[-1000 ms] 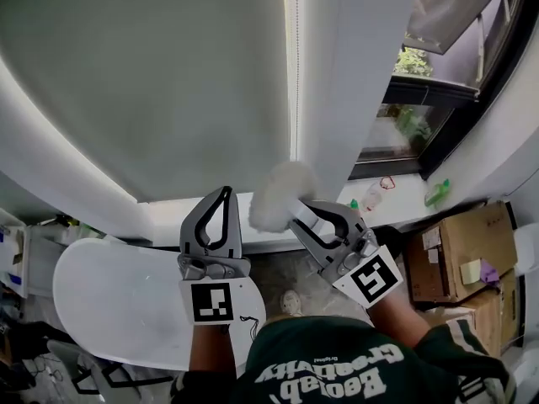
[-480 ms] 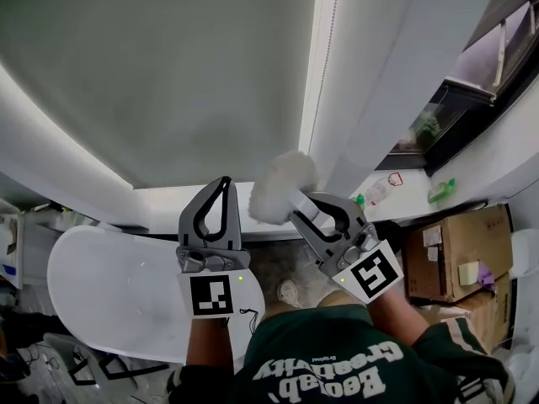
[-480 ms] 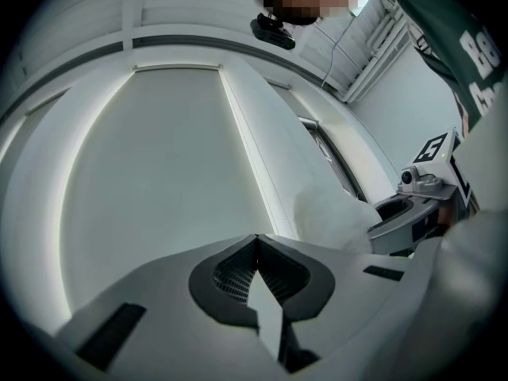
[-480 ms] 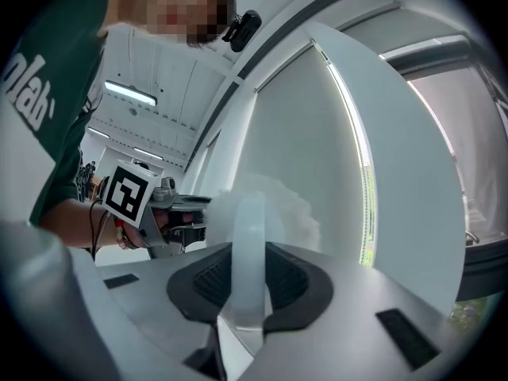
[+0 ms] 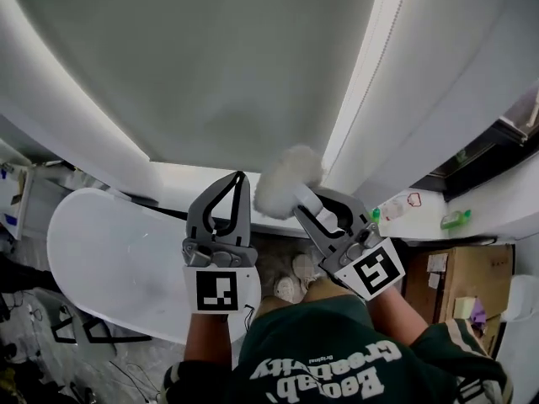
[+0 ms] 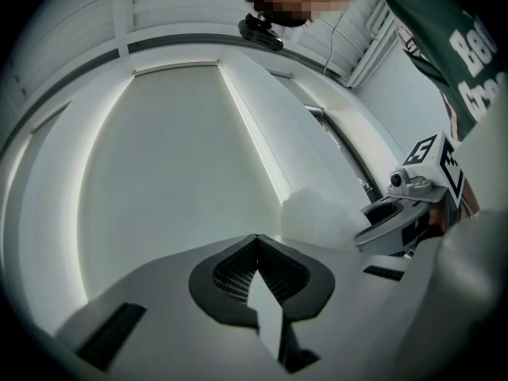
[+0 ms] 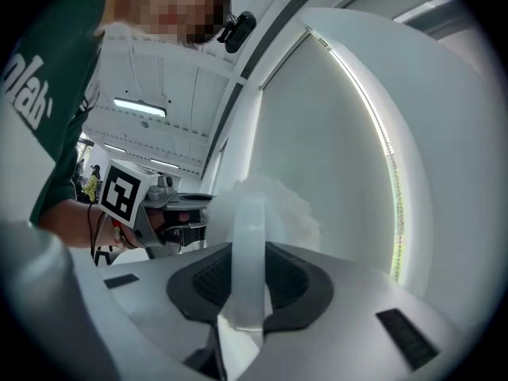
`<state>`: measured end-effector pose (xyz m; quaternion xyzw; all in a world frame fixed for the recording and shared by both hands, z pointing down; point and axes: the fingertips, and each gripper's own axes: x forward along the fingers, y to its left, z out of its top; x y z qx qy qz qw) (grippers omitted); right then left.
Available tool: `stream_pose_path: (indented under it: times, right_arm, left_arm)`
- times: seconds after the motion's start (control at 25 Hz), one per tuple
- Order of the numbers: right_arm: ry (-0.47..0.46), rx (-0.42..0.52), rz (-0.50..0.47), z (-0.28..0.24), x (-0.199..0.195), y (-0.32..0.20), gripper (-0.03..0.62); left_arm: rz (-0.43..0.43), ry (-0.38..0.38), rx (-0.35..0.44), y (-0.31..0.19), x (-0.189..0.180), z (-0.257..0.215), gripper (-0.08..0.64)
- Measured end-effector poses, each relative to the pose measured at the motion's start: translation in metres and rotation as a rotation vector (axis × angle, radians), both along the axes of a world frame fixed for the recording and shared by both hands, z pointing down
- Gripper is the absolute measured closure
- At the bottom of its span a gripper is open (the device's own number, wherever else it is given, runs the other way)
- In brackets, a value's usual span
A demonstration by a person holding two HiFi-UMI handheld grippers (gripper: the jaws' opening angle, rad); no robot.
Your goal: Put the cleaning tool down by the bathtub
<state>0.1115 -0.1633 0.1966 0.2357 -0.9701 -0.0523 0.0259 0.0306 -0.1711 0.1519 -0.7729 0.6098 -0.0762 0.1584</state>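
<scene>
- Though meant for a place by the bathtub (image 5: 109, 268), held up in the air: cleaning tool (image 5: 286, 183), translucent handle (image 7: 248, 236) pinched between the fingers of the right gripper (image 5: 305, 206), fluffy white head just short of the pale wall panel (image 5: 210, 66)
- Fingers of the left gripper (image 6: 255, 240) pressed together tip to tip, nothing between them; just beside the right gripper, both pointing at the wall
- Ahead, hardly any room: wall panel across the whole front, bright light strip (image 5: 364, 57) down its right edge, another curving along its left edge
- Below and left, curved white rim of the bathtub passing under the left gripper, near the foot of the wall
- Between tub rim and wall foot, narrow strip of mottled floor (image 5: 274, 261), partly covered by pale shoes (image 5: 293, 286)
- To the right, white ledge (image 5: 421, 217) with a green bottle (image 5: 456, 219) and a small packet (image 5: 413, 199) with red print too small to read; cardboard box (image 5: 459, 280) below it in the head view, closing that side
- Lower left, black frame legs (image 5: 76, 335) on the floor beside the tub
- Writing: white letters on the green shirt (image 5: 337, 369), upside down in the head view, large word roughly "Beelab", rest not surely readable; black-and-white square marker (image 5: 219, 291) on each gripper's cube, pattern only
</scene>
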Motion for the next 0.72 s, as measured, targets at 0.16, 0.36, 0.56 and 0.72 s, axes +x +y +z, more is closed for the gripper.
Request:
stream_pose_path:
  times: [0.16,0.36,0.56,0.72]
  right_arm:
    - [-0.010,-0.017,-0.084,0.005,-0.010,-0.014,0.499]
    - [-0.028,-0.022,-0.186,0.006,-0.031,-0.041,0.499]
    - [-0.028,-0.004,-0.268,0.011,-0.042,-0.047,0.499]
    - [-0.033,-0.016,-0.321,0.016,-0.053,-0.048,0.499]
  left_arm:
    - [-0.098,-0.016,-0.012,-0.002,-0.008,0.003,0.552]
    - [-0.203,-0.025,-0.038,-0.016,-0.028,0.008,0.552]
    - [-0.262,-0.033,-0.026,-0.020,-0.030,0.009,0.552]
    - [-0.322,-0.022,-0.025,-0.021,-0.040,0.011,0.552]
